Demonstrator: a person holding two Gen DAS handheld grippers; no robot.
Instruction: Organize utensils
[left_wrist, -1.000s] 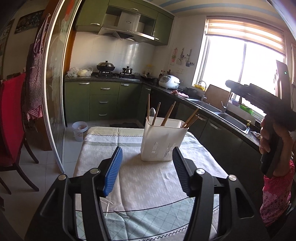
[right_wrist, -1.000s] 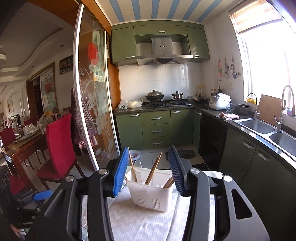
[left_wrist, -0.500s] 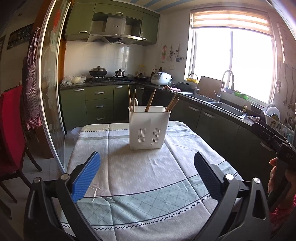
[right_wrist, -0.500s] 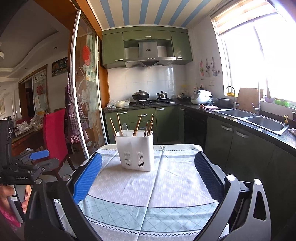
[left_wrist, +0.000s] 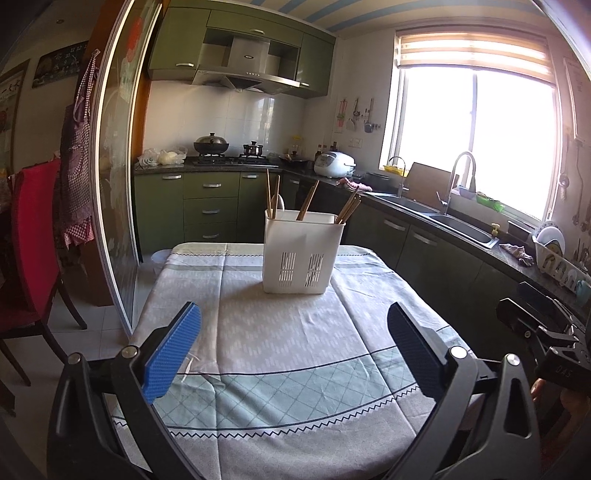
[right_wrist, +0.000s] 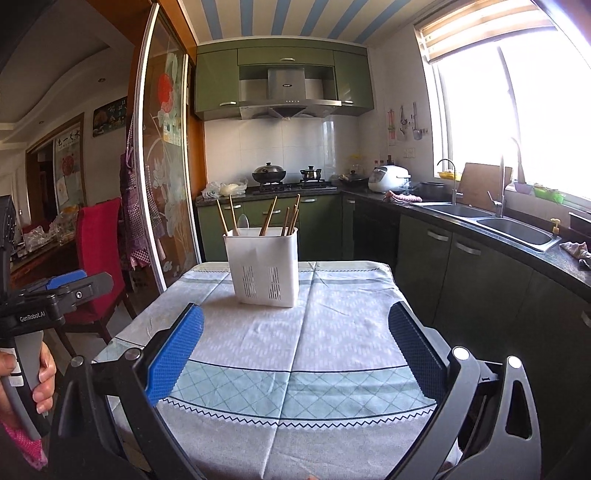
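Observation:
A white slotted utensil holder (left_wrist: 302, 253) stands upright at the far middle of the cloth-covered table (left_wrist: 280, 354); it also shows in the right wrist view (right_wrist: 263, 266). Several wooden chopsticks (left_wrist: 308, 205) and a pale spoon (right_wrist: 242, 223) stand in it. My left gripper (left_wrist: 293, 349) is open and empty, held back over the table's near end. My right gripper (right_wrist: 295, 350) is open and empty, also over the near end. Each gripper shows at the edge of the other's view: the right (left_wrist: 543, 332), the left (right_wrist: 55, 291).
A glass sliding door (left_wrist: 114, 192) and a red chair (left_wrist: 31, 236) stand left of the table. Green cabinets and a counter with a double sink (left_wrist: 436, 218) run along the right. A stove with pots (right_wrist: 269, 173) is at the back.
Both grippers have drawn back from the holder toward the table's near end, and both have opened wide. The holder has not moved.

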